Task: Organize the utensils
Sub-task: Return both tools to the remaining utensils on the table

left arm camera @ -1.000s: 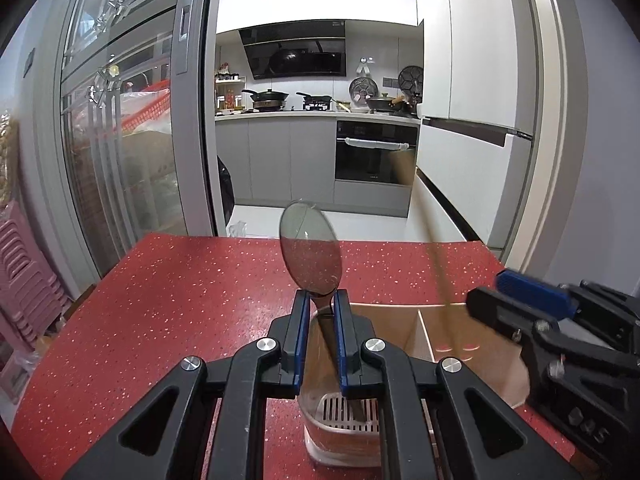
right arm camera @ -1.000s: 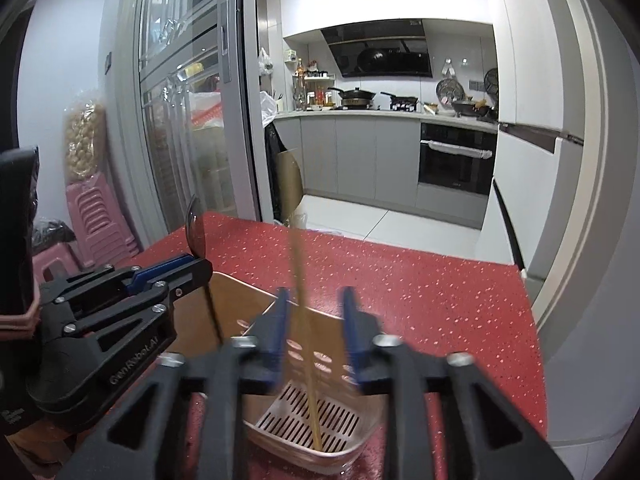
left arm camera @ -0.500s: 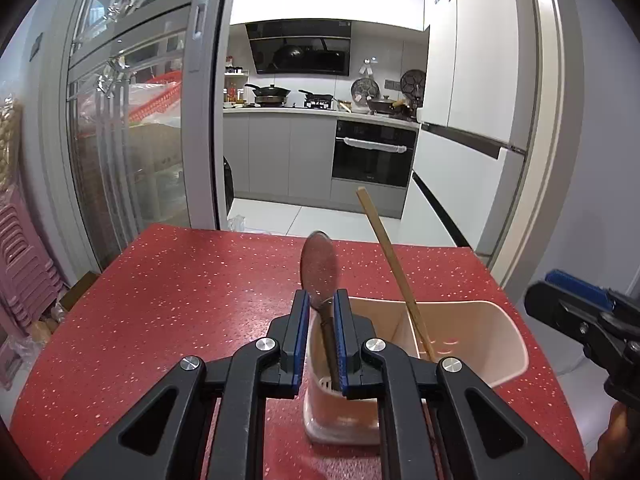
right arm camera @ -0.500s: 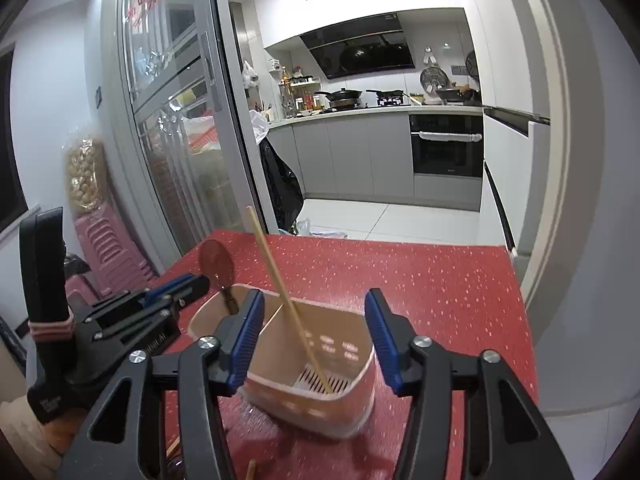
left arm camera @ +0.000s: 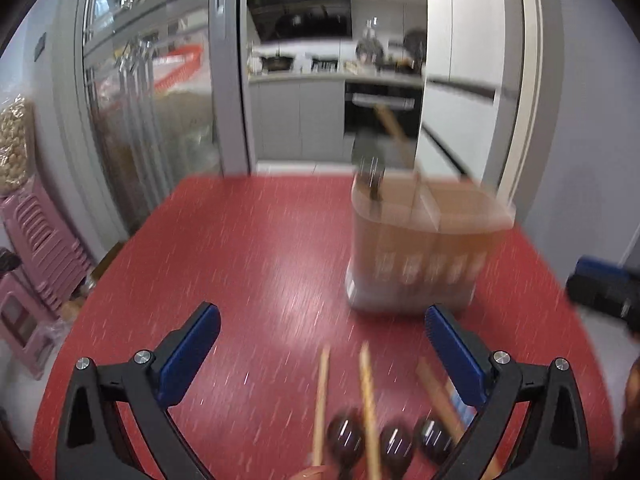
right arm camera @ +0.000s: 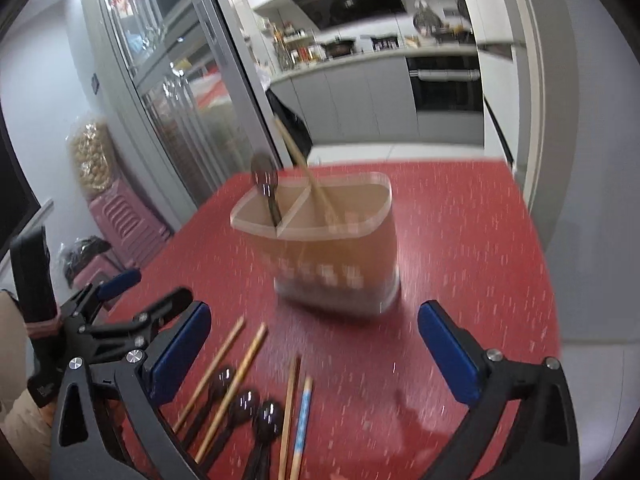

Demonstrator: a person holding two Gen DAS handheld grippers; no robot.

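Note:
A translucent beige utensil holder [left arm camera: 424, 248] [right arm camera: 332, 244] with a divider stands on the red table. A dark spoon [right arm camera: 266, 184] [left arm camera: 370, 168] stands in its left compartment and a wooden chopstick [right arm camera: 308, 176] [left arm camera: 394, 132] leans in the right one. Three dark spoons [right arm camera: 244, 408] [left arm camera: 394, 440] and several chopsticks [right arm camera: 232, 364] [left arm camera: 368, 396] lie on the table near me. My left gripper [left arm camera: 320, 344] is open and empty, above the loose utensils. My right gripper [right arm camera: 316, 340] is open and empty, short of the holder. The left gripper also shows in the right wrist view [right arm camera: 132, 296].
The red speckled table [left arm camera: 240, 260] [right arm camera: 460, 240] ends at a doorway to a kitchen. Glass cabinet doors [left arm camera: 152, 100] stand at the left, with pink stacked stools [left arm camera: 36, 240] below. The right gripper's tip [left arm camera: 604, 288] shows at the left wrist view's right edge.
My left gripper has let go of the spoon in the holder, opened wide and pulled back. My right gripper has also drawn back, open. Loose spoons and chopsticks have come into view.

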